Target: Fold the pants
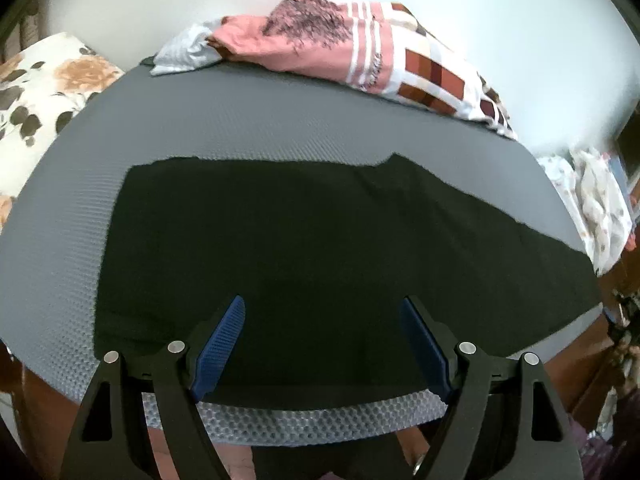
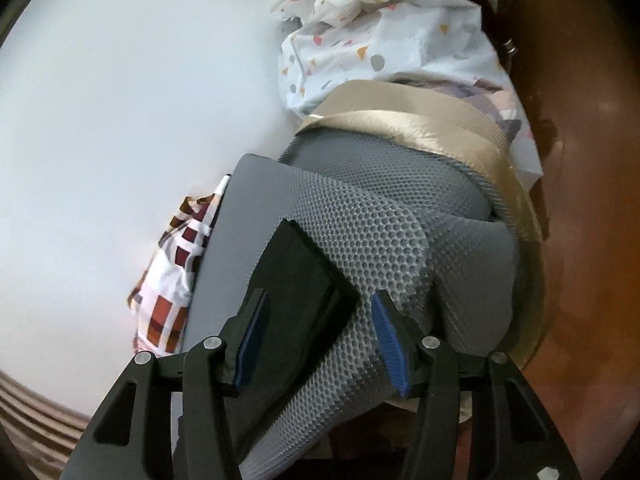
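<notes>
Black pants (image 1: pixel 312 240) lie flat on a grey textured mat (image 1: pixel 240 120), stretching from left to the right edge. My left gripper (image 1: pixel 322 312) is open, its blue pads (image 1: pixel 218 348) hovering over the pants' near edge. In the right wrist view the end of the pants (image 2: pixel 296 280) lies on the mat (image 2: pixel 380 232), with a corner reaching between the jaws. My right gripper (image 2: pixel 318 306) is open around that corner, its blue pads (image 2: pixel 388 340) apart, holding nothing.
A pink and brown patterned cloth (image 1: pixel 360 52) lies at the mat's far edge. A floral cushion (image 1: pixel 44 92) is at the left. White dotted fabric (image 2: pixel 380 28) and a beige strap (image 2: pixel 420 124) lie past the mat's end. Brown floor (image 2: pixel 580 240) lies at the right.
</notes>
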